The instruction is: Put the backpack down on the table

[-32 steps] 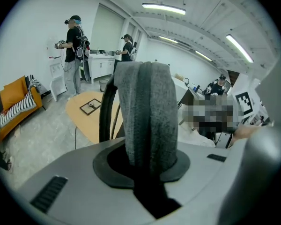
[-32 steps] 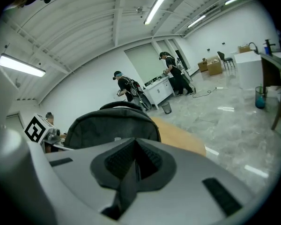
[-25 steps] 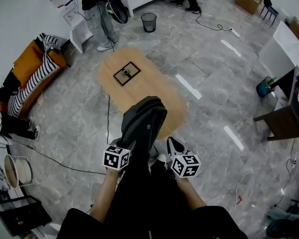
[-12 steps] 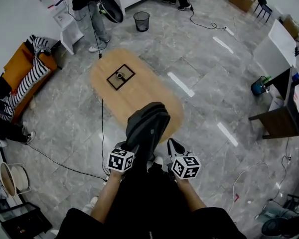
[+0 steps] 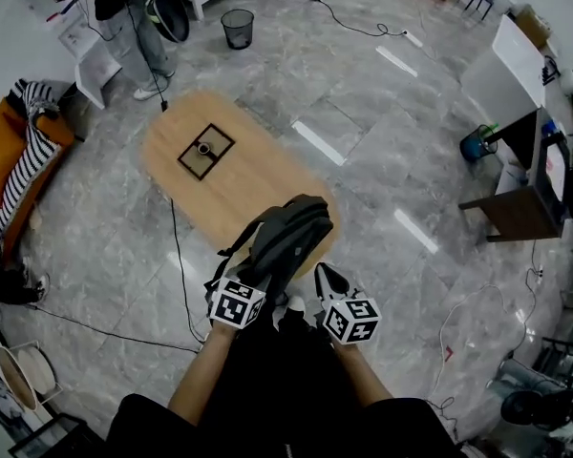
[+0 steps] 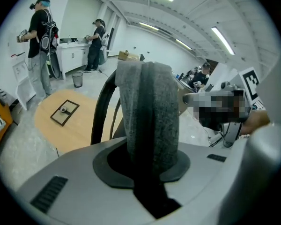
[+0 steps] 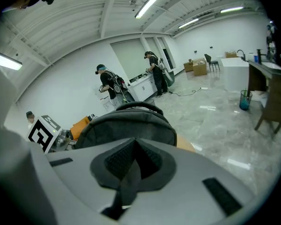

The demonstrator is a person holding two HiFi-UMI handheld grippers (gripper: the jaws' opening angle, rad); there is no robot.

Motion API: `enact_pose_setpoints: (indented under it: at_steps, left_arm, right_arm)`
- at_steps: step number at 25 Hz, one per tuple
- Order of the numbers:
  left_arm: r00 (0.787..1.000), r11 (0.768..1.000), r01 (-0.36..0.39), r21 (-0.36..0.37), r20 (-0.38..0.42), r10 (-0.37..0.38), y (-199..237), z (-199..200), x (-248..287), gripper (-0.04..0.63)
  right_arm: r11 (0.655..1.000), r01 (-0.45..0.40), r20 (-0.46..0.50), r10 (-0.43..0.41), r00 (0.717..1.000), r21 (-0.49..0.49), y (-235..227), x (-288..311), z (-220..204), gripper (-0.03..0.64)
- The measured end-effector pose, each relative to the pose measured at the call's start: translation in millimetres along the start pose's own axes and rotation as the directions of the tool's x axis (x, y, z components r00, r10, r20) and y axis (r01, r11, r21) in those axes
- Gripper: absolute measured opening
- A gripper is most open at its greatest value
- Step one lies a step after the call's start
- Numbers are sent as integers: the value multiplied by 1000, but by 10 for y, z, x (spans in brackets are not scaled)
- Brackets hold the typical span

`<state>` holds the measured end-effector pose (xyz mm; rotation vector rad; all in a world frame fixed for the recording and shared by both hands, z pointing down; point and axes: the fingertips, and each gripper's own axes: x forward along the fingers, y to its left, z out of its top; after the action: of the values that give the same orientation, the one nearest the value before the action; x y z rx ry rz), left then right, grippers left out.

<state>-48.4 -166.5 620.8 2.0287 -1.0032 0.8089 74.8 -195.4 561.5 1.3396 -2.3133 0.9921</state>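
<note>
A dark grey backpack (image 5: 288, 237) hangs between my two grippers over the near end of the oval wooden table (image 5: 239, 184); whether it touches the top I cannot tell. My left gripper (image 5: 246, 292) is shut on a grey padded shoulder strap (image 6: 147, 111), which rises straight out of the jaws. In the right gripper view the pack's rounded body (image 7: 126, 125) fills the middle, and my right gripper (image 7: 131, 172) is shut on a thin black strap of it. In the head view the right gripper (image 5: 330, 286) sits at the pack's near right side. Loose black straps (image 5: 231, 256) dangle on the left.
A black square mat with a small round object (image 5: 206, 151) lies on the table's far half. A cable (image 5: 177, 246) runs along the floor by the table's left edge. A person (image 5: 124, 8), a bin (image 5: 237, 27), an orange couch (image 5: 10, 151) and a dark side table (image 5: 516, 208) stand around.
Both grippers and the backpack have moved forward and a little down, to the table's near end. Dangling straps now show on the pack's left side. Both grips are unchanged.
</note>
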Motion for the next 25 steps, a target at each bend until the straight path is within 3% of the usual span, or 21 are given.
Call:
enact_pose_setpoints:
  at_steps: [6, 13, 21, 25]
  left_arm:
    - [990, 987, 135, 84, -56, -130, -37, 193, 335, 94]
    - [948, 942, 316, 114, -88, -307, -297, 403, 783, 94]
    - [883, 883, 469, 25, -50, -467, -331, 506, 1237, 95]
    - [878, 878, 478, 20, -12, -478, -56, 589, 1279, 95]
  right_arm:
    - [991, 126, -3, -126, 992, 53, -175, 8, 45, 11]
    - [957, 265, -26, -264, 964, 119, -379, -90, -49, 11]
    - [919, 348, -66, -342, 937, 186, -462, -111, -144, 11]
    - [915, 356, -83, -346, 934, 192, -414, -24, -142, 11]
